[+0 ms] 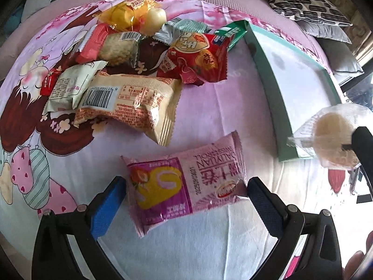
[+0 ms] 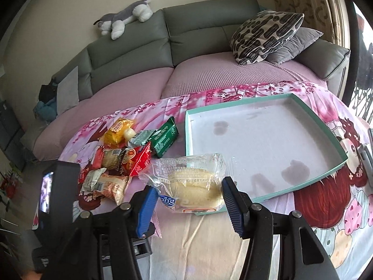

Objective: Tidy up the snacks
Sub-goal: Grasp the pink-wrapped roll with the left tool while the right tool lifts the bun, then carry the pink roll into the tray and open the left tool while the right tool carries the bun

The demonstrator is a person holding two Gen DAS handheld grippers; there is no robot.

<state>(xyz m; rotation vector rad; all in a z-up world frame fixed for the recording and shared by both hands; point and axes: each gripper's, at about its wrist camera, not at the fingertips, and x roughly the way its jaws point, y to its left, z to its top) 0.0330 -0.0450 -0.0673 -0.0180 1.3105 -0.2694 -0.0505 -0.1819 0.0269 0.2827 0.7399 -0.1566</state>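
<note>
My left gripper (image 1: 186, 180) is shut on a pink Swiss roll packet (image 1: 184, 184), its blue pads pressing on the two ends just above the patterned cloth. The right gripper (image 2: 189, 184) is shut on a pale bun in clear wrap (image 2: 193, 186), at the near left corner of a shallow teal-rimmed tray (image 2: 263, 140). In the left wrist view that bun (image 1: 331, 137) hangs at the far right over the tray's (image 1: 300, 77) near corner. A pile of wrapped snacks (image 1: 130, 53) lies left of the tray, seen from the right wrist too as a snack pile (image 2: 121, 154).
A pink cartoon cloth (image 1: 209, 107) covers the surface in front of a grey sofa (image 2: 191, 30). Patterned and grey cushions (image 2: 265, 35) sit behind the tray. A plush dog (image 2: 126, 18) lies on the sofa back. Stains mark the tray floor.
</note>
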